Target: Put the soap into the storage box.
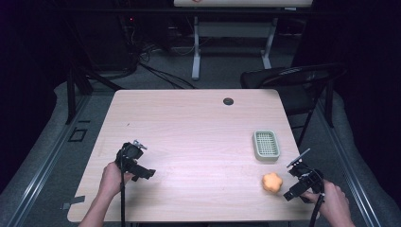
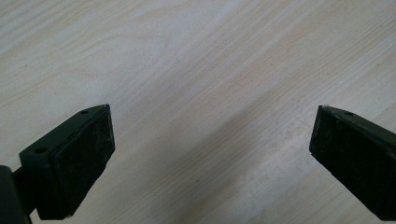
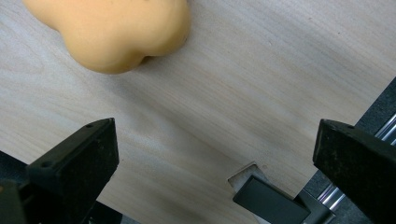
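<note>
Sponge (image 1: 273,182) lower right looks soft, light, squashy; right gripper (image 1: 297,178) beside it gapes wide, empty, should pinch across its lobed sides.

The table (image 1: 189,123) is pale wood-grain laminate, smooth and matt. The orange lobed piece (image 1: 272,182) looks soft, matt and foam-like. The green tray (image 1: 266,145) looks like ribbed plastic; the gripper pads (image 2: 88,154) are black, dull and slightly rough.

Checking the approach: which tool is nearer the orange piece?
The right tool, open, just beside the orange lobed piece near the table's front edge. The left tool, also open, sits across the table.
</note>
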The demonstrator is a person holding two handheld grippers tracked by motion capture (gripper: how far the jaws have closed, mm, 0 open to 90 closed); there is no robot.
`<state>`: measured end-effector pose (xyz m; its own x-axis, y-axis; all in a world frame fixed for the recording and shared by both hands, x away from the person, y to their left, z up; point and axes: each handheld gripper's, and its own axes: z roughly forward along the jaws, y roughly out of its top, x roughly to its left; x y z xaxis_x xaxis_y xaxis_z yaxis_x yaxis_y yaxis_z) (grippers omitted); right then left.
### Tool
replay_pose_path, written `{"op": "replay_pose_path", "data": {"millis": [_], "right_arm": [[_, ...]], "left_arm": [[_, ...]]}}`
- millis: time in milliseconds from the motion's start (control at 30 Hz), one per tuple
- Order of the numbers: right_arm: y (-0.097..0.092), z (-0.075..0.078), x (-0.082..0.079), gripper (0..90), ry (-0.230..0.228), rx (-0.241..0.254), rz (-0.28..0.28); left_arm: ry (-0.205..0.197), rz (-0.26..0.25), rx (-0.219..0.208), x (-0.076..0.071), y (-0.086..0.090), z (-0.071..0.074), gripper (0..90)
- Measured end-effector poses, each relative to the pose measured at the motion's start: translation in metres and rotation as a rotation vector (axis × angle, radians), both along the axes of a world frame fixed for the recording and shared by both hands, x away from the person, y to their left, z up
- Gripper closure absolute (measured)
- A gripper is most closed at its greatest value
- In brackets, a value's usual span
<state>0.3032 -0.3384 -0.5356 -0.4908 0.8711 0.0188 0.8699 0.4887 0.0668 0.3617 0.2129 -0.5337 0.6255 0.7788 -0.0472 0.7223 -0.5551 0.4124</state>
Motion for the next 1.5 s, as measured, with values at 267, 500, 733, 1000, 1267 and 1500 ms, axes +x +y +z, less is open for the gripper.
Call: {"op": "replay_pose_path", "data": {"millis": [267, 500, 733, 1000, 1267, 1500], "right_arm": [[-0.001, -0.004, -0.002, 0.0, -0.011, 0.008, -0.034], [0.002, 0.001, -0.003, 0.0, -0.012, -0.004, -0.021], [0.024, 0.004, -0.006, 0.0, -0.095, 0.059, -0.026], [0.041, 0.019, 0.006, 0.0, -0.02, -0.034, 0.118], [0.06, 0.015, 0.014, 0.0, -0.062, -0.009, 0.09], [0.063, 0.013, 0.024, 0.0, -0.058, -0.018, 0.043]], "left_arm": [[-0.003, -0.004, -0.002, 0.0, 0.0, 0.0, 0.2], [-0.007, -0.009, 0.001, 0.001, -0.003, 0.0, 0.2], [-0.004, -0.009, -0.001, 0.001, -0.002, 0.0, 0.2], [-0.006, -0.008, -0.002, 0.001, -0.003, 0.0, 0.2], [-0.006, -0.008, -0.002, 0.001, -0.003, 0.0, 0.2], [-0.002, -0.011, -0.001, 0.001, -0.004, 0.0, 0.2]]}}
